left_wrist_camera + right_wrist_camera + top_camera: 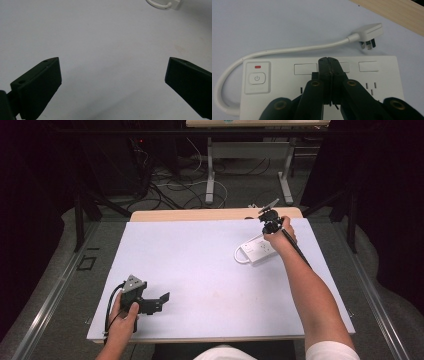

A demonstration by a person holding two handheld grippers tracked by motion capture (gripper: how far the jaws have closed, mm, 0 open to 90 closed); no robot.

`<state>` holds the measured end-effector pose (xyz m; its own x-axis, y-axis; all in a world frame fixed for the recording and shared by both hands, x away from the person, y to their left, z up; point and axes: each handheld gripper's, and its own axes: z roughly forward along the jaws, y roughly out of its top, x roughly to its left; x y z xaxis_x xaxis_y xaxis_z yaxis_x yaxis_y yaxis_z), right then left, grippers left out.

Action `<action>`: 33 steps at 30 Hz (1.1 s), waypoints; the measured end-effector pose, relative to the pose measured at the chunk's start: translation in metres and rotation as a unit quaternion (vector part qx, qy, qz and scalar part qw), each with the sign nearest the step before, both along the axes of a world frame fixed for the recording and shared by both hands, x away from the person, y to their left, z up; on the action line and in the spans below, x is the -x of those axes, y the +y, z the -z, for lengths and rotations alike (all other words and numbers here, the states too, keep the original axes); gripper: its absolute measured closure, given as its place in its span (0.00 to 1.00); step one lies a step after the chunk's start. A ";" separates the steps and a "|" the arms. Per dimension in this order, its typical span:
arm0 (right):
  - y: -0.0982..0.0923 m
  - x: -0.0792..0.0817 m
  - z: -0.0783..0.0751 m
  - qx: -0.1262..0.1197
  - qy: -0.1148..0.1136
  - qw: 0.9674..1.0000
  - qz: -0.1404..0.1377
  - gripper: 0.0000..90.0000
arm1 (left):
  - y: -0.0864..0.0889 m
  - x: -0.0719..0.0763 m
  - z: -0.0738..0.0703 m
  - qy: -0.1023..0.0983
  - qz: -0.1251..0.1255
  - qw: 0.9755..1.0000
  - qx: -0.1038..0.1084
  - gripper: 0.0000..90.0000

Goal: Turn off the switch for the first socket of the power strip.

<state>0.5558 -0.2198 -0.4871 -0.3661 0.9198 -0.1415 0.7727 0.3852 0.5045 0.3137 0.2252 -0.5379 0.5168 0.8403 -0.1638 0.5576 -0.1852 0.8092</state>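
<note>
Power strip [372, 82] beneath closed jaws

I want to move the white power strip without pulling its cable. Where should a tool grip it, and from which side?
Grip the power strip across its body's narrow width, coming from above: it lies flat with straight long edges. The cable is thin and loops loosely.

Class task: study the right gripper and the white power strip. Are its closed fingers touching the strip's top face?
Cannot tell. In the right gripper view the right gripper overlaps the power strip, hiding any contact or gap beneath its shut fingers.
</note>
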 end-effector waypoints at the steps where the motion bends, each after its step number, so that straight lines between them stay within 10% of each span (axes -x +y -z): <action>1: 0.001 0.000 0.001 -0.002 0.003 1.000 0.002 1.00 | 0.000 0.000 0.000 -0.001 0.000 1.000 0.000 0.01; 33: 0.009 -0.006 0.024 -0.020 0.013 1.000 0.004 1.00 | 0.001 0.000 0.001 0.002 0.001 1.000 -0.002 0.00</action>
<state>0.5622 -0.2108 -0.5111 -0.3614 0.9275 -0.0956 0.7894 0.3590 0.4980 0.3136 0.2258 -0.5385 0.5175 0.8402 -0.1622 0.5599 -0.1891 0.8067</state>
